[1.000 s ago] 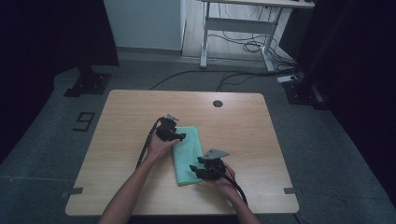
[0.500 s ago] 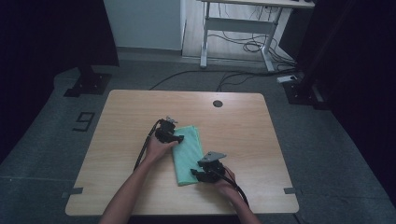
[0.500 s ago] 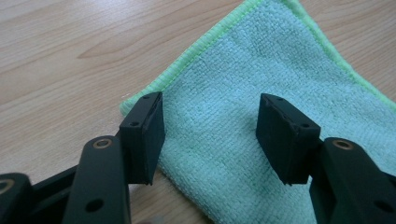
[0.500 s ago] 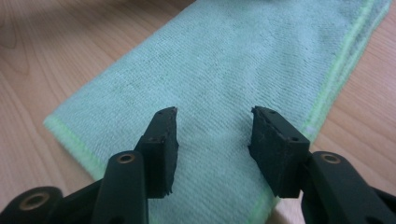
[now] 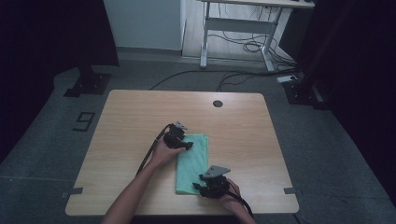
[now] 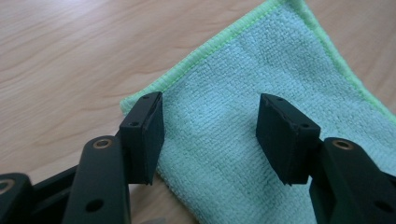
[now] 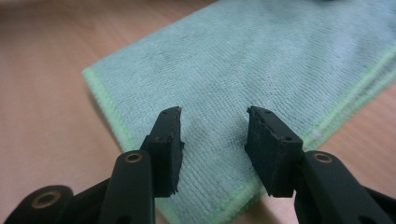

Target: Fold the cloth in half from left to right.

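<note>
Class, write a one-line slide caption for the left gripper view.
Open left claw poised over a corner of the green cloth on the wooden table.

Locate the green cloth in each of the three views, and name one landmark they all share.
High view: the green cloth lies folded on the table's near half, between the left gripper and the right gripper.
Left gripper view: a cloth corner sits under the open jaws.
Right gripper view: another corner lies beneath the open jaws.
Shared landmark: the cloth's bright green hem on the wooden tabletop.

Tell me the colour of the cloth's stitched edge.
Bright lime green, against the paler mint-green cloth; the left gripper view shows it best.
</note>
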A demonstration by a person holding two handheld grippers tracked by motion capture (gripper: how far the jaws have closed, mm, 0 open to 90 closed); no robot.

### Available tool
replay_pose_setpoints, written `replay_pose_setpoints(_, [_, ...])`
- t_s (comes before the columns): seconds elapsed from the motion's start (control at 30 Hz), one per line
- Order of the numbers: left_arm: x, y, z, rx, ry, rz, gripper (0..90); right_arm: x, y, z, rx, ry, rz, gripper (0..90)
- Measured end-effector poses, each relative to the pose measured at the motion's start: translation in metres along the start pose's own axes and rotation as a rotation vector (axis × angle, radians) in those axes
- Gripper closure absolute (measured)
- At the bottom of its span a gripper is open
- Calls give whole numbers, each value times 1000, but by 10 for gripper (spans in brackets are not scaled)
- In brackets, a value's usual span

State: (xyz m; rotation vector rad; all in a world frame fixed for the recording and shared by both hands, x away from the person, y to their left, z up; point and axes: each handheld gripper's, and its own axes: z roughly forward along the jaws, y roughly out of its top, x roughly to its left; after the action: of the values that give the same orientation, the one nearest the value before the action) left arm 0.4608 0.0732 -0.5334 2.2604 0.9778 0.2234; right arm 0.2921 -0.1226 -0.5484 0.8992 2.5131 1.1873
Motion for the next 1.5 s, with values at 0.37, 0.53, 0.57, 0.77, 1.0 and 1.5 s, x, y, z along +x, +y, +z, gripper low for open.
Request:
replay_pose_setpoints(0.37, [5, 1, -7, -29, 8, -15, 440, -8, 0, -3, -25, 54, 40, 487])
replay_pose_setpoints(0.53, [17, -2, -8, -24, 31, -45, 443, -22, 6, -2, -59, 40, 71, 456])
replay_pose_setpoints(0.57, [18, -2, -7, -15, 39, -39, 443, -24, 7, -1, -65, 43, 72, 453])
replay_pose_setpoints(0.77, [18, -3, -1, -38, 37, -59, 455, -18, 8, 12, -45, 49, 43, 430])
replay_pose_setpoints(1.0, [19, -3, 0, -36, 44, -63, 452, -13, 4, 10, -39, 28, 17, 428])
replay_pose_setpoints(1.5, [14, 1, -38, -119, 55, -80, 446, -13, 4, 4, -81, 21, 18, 425])
